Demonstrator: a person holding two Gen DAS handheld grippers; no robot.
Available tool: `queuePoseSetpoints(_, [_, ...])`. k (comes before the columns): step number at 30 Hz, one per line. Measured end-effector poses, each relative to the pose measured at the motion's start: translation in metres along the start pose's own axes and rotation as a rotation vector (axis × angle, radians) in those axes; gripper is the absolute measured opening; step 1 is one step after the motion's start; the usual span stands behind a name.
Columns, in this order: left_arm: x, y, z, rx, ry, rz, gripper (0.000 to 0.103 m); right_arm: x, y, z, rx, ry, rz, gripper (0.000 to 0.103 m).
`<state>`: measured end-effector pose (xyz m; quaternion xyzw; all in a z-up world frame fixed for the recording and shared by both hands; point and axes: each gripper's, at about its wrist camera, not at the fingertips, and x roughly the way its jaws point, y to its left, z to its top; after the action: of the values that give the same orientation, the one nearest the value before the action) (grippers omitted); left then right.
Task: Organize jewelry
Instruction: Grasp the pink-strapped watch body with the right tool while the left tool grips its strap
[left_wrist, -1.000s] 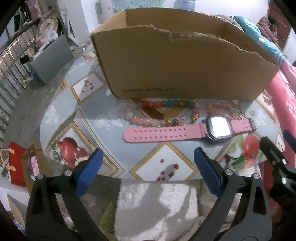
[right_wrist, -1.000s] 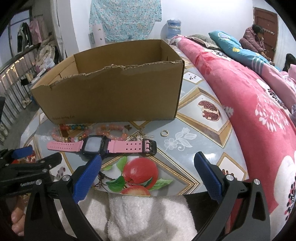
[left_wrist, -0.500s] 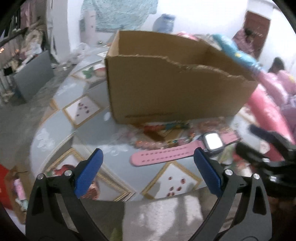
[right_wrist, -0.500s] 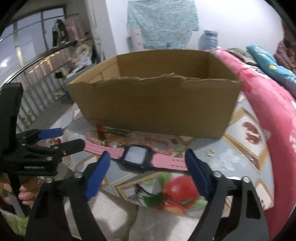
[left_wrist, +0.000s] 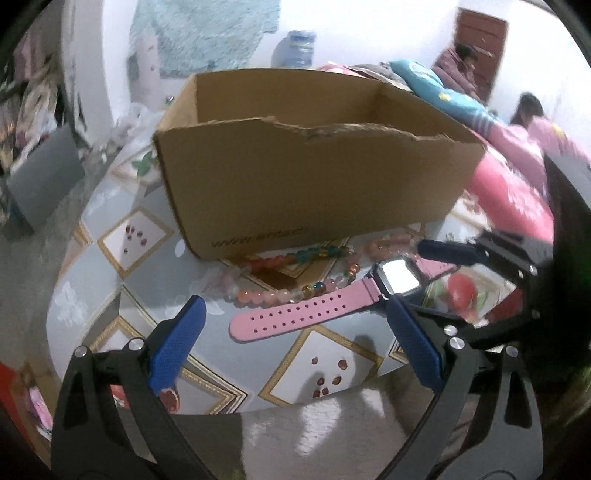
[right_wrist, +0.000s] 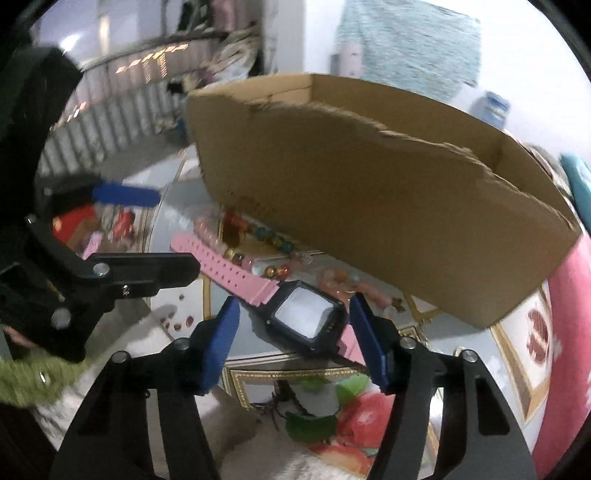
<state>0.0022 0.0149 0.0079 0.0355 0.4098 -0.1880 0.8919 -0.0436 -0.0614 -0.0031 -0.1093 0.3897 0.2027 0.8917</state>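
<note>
Pink watch (right_wrist: 303, 317) lies flat on worktop (left_wrist: 110, 295) before cardboard box (left_wrist: 314, 184). Right claw (right_wrist: 295, 343) closing, straddling its dark case, no contact yet: centre before pinching. Left claw (left_wrist: 295, 339) wide, empty.

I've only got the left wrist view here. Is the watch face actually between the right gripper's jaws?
Observer: Yes. In the right wrist view, the face of the watch sits between the jaws of the right gripper, which are closing.
Operator: Are the pads on it?
Observer: Not both. There is a gap between the case and the pad on the picture's left.
Operator: Anything close that could get caught?
Observer: A small gold piece, too blurred to name, lies just beyond the other pad, near the box.
</note>
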Motion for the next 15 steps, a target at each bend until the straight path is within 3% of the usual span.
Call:
queuePoseSetpoints(2, [-0.002, -0.007, -0.001, 0.043, -0.016, -0.019, 0.091, 0.003, 0.001, 0.001, -0.042, 0.012, 0.008, 0.057])
queuePoseSetpoints(4, [-0.002, -0.014, -0.003, 0.078, -0.009, -0.043, 0.074, 0.004, 0.002, 0.0, -0.082, 0.022, 0.014, 0.056])
queuePoseSetpoints(7, [0.0, -0.022, -0.004, 0.116, 0.01, -0.083, 0.06, 0.01, 0.006, 0.001, -0.172, 0.049, 0.001, 0.056])
queuePoseSetpoints(10, [0.0, -0.03, -0.007, 0.159, 0.018, -0.118, 0.053, 0.011, 0.003, 0.0, -0.205, 0.077, 0.009, 0.055])
queuePoseSetpoints(15, [0.001, -0.04, -0.013, 0.238, 0.019, -0.12, 0.051, 0.008, -0.004, 0.003, -0.217, 0.116, 0.053, 0.05])
